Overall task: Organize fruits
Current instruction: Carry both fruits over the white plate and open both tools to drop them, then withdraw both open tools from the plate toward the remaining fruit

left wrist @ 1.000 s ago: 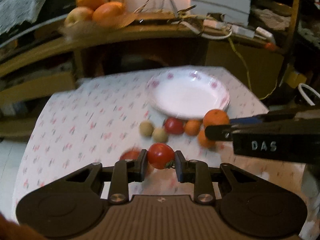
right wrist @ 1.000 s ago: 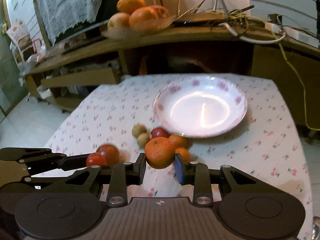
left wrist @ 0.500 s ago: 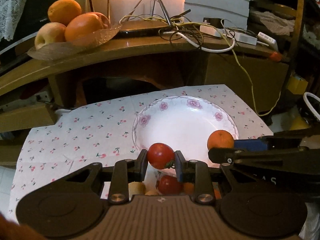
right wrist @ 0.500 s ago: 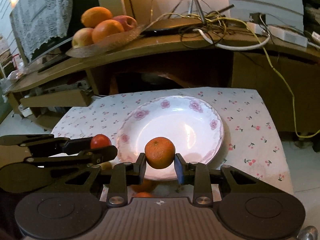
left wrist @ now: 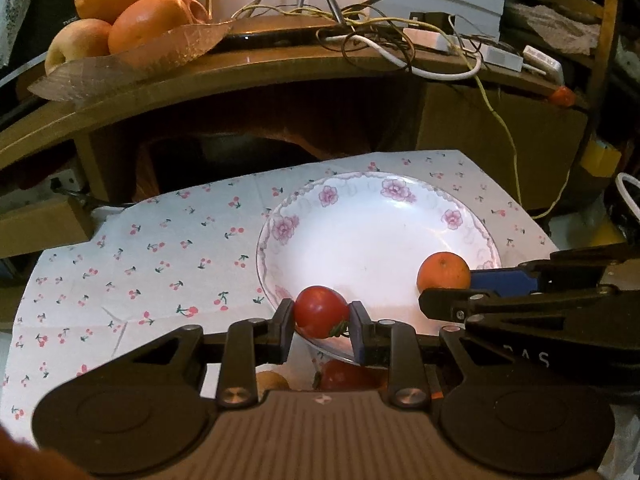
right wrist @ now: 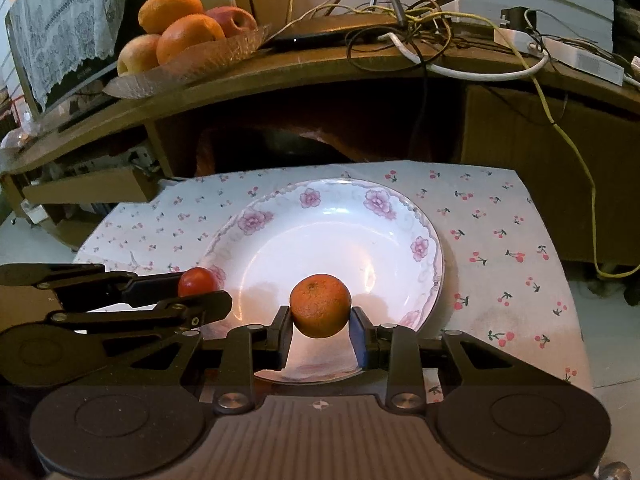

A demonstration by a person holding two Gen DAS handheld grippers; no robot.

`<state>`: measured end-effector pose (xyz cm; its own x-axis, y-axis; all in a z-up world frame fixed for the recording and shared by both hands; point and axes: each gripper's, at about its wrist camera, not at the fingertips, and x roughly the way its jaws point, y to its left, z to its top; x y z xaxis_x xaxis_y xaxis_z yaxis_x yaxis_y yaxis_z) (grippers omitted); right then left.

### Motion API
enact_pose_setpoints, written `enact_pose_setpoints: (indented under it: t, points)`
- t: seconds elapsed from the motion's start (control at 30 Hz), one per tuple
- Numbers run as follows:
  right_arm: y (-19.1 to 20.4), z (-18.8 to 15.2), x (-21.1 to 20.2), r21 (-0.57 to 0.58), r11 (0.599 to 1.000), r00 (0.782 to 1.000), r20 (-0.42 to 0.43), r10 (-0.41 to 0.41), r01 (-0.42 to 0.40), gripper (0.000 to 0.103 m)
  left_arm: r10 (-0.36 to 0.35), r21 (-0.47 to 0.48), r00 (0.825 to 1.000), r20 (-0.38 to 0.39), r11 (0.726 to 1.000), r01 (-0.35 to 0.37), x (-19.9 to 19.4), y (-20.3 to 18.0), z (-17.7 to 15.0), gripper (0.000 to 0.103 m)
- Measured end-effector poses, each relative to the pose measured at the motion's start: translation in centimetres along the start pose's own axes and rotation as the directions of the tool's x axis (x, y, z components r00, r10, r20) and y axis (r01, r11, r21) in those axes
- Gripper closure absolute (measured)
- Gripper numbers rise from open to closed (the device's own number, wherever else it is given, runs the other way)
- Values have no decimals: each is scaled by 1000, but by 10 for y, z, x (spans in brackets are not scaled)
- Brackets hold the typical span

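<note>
My left gripper (left wrist: 322, 320) is shut on a red tomato (left wrist: 320, 311) and holds it over the near left rim of the white flowered plate (left wrist: 360, 236). My right gripper (right wrist: 320, 320) is shut on a small orange (right wrist: 320, 306) over the plate's (right wrist: 304, 248) near part. Each gripper shows in the other's view: the orange (left wrist: 443, 271) at the right, the tomato (right wrist: 197, 282) at the left. Under the left gripper, another tomato (left wrist: 344, 376) and a small tan fruit (left wrist: 272, 380) lie partly hidden on the cherry-print cloth (left wrist: 140, 264).
A wooden shelf (left wrist: 240, 76) rises behind the table. It carries a glass dish of oranges and apples (left wrist: 120, 28), tangled cables (left wrist: 400, 40) and a power strip (right wrist: 580, 56). A yellow cord (right wrist: 580, 160) hangs at the right. The table's far edge lies just past the plate.
Both grippers have moved forward from the fruit pile toward the plate, each carrying its fruit. They now hang over the plate's near part, and the loose fruits have slipped under the left gripper.
</note>
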<state>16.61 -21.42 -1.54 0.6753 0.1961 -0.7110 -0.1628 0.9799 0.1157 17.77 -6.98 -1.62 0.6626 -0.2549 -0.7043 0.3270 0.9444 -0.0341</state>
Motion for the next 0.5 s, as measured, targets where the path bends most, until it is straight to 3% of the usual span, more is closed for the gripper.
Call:
enact_pose_setpoints:
  t: [0.5]
  points:
    - [-4,0,-4,-5,1000,1000,8,-22,22,67,9,15,1000,20,1000,-10,-7,-2,3,65]
